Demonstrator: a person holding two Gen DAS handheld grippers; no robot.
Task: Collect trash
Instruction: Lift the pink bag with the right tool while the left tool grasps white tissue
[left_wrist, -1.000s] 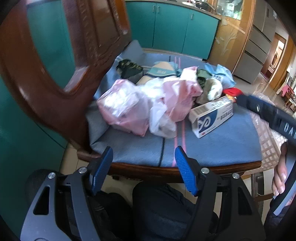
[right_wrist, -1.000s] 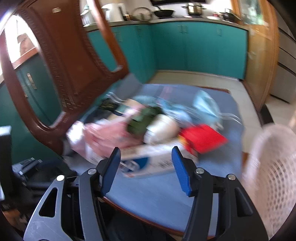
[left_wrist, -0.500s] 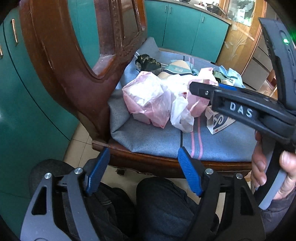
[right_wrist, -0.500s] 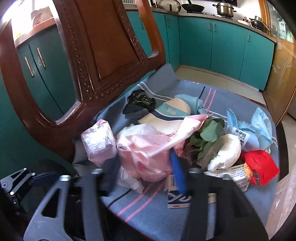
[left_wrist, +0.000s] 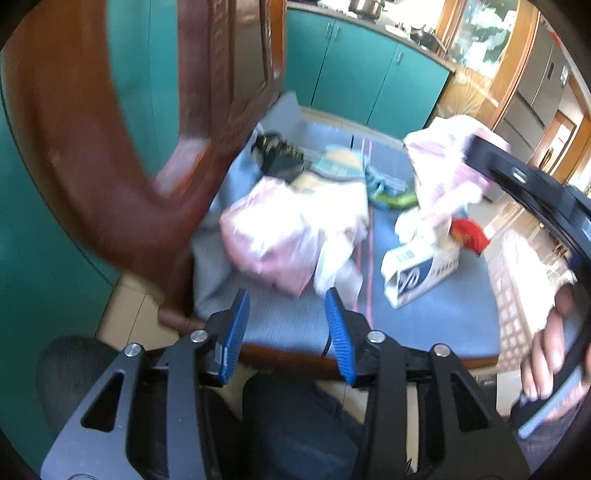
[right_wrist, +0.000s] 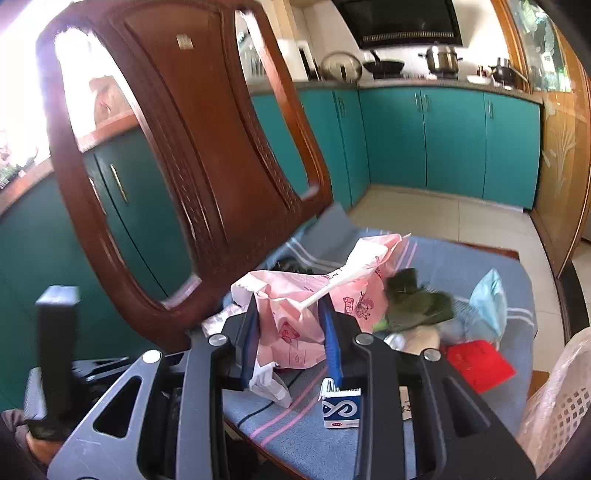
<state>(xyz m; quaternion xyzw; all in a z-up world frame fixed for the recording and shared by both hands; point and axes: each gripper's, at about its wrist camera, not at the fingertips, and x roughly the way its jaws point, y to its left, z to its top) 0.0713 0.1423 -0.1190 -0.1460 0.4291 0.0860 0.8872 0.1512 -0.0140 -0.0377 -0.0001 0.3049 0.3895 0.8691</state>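
While my right gripper (right_wrist: 291, 339) clamps the pink bag (right_wrist: 317, 306) lifted above the chair seat (right_wrist: 461, 266), my left gripper (left_wrist: 286, 332) hangs wide at the seat's near edge, bare cushion just ahead.

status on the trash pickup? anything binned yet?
Done: nothing visibly binned; the little of the white mesh basket in view shows no trash. In hand: the right gripper is shut on a pink plastic bag, raised off the chair cushion. Left: a second pink bag, the blue-white carton, red wrapper, greens. The left gripper is open.
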